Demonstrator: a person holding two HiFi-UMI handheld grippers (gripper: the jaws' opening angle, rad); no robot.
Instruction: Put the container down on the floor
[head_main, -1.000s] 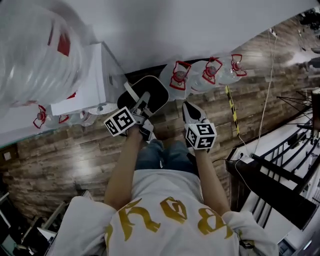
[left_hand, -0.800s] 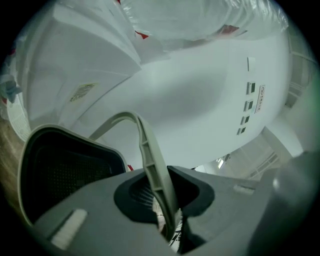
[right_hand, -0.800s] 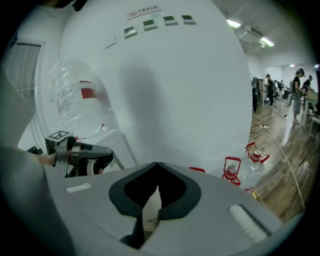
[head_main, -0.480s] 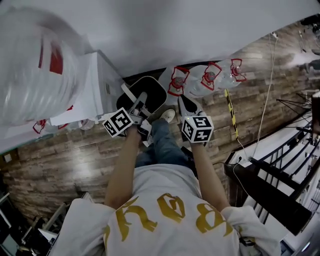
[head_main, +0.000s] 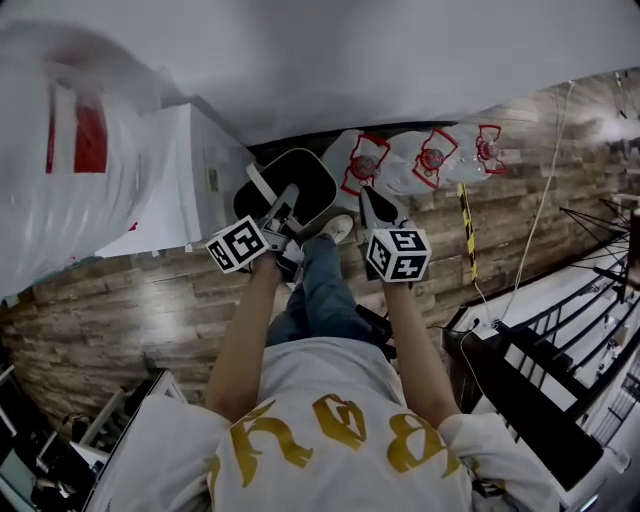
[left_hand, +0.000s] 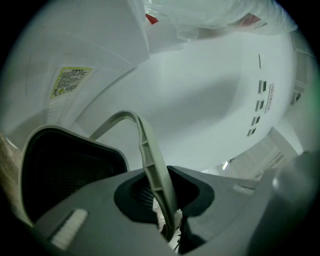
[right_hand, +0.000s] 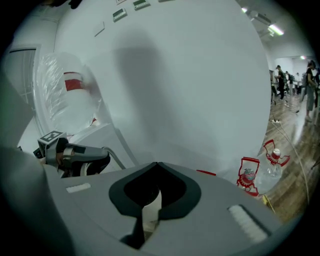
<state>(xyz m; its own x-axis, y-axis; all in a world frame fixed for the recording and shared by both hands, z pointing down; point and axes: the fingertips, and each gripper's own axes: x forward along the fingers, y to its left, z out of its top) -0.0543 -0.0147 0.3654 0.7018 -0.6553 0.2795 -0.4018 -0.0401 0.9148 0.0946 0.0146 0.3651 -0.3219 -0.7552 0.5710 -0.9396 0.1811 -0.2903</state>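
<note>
The container (head_main: 303, 180) is a black bin with a pale rim and a pale bail handle (head_main: 268, 190). It hangs in front of me near the white wall, over the wooden floor. My left gripper (head_main: 285, 208) is shut on that handle. In the left gripper view the handle (left_hand: 149, 160) runs down into the shut left gripper (left_hand: 169, 222), with the container's dark mouth (left_hand: 65, 170) at lower left. My right gripper (head_main: 372, 202) is held just right of the container and is shut. In the right gripper view the right gripper (right_hand: 149, 212) points at the wall, apart from the container.
A white cabinet (head_main: 185, 170) stands left of the container, with a large clear water jug (head_main: 60, 160) blurred above it. Three clear bottles with red handles (head_main: 432, 157) lie along the wall. A black metal rack (head_main: 545, 385) and cables are at right. My shoe (head_main: 337, 228) is stepped forward.
My leg and shoe have stepped forward between the grippers. Both grippers and the container have stayed in nearly the same place, and the left grip on the handle is unchanged.
</note>
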